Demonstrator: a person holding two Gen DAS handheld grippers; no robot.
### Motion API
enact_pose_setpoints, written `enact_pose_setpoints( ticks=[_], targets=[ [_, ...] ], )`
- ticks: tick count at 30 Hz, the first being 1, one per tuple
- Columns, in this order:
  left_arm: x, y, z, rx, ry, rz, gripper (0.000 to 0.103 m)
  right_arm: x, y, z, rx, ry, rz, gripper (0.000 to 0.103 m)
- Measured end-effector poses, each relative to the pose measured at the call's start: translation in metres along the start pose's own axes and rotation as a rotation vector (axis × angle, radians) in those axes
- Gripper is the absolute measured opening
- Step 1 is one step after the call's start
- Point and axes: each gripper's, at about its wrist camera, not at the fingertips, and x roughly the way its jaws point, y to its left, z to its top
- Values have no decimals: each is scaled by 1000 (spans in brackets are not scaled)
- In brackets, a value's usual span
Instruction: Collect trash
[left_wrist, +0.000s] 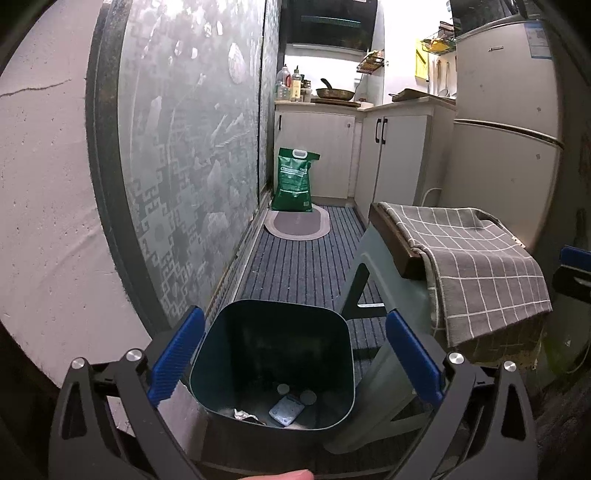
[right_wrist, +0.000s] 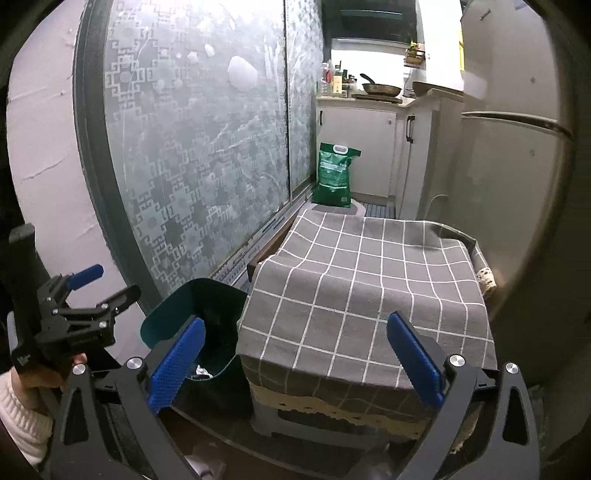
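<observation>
A dark teal trash bin (left_wrist: 271, 332) stands on the floor beside a cloth-covered stool. At its bottom lie a crumpled foil scrap (left_wrist: 242, 413) and a blue-grey packet (left_wrist: 286, 409). My left gripper (left_wrist: 294, 315) hovers right above the bin's mouth, open, with nothing between its blue pads (left_wrist: 177, 354). My right gripper (right_wrist: 295, 320) is open too and empty, above the grey checked cloth (right_wrist: 362, 288). In the right wrist view the bin (right_wrist: 192, 306) sits lower left, white scrap inside, and the left gripper (right_wrist: 110, 286) shows at the far left, held by a hand.
A frosted sliding glass door (left_wrist: 192, 166) runs along the left. The stool (left_wrist: 369, 266) under the checked cloth (left_wrist: 480, 266) stands right of the bin. A green sack (left_wrist: 293, 181) and an oval mat (left_wrist: 297, 223) lie farther down the striped carpet. Cabinets (left_wrist: 399, 155) and a fridge (left_wrist: 506, 129) line the right.
</observation>
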Motion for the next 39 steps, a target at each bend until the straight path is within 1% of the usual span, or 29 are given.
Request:
enact_pose_setpoints(
  ticks=[4, 8, 17, 39],
  targets=[
    [0, 1, 0, -21, 8, 15, 100, 2, 0, -2, -6, 14, -3, 100],
    [0, 4, 1, -38, 6, 9, 100, 5, 2, -4, -10, 28, 2, 100],
    [0, -1, 0, -14, 5, 18, 100, 6, 4, -4, -14, 34, 3, 100],
    [0, -2, 0, -6, 1, 22, 100, 5, 5, -4, -15, 34, 5, 100]
  ],
)
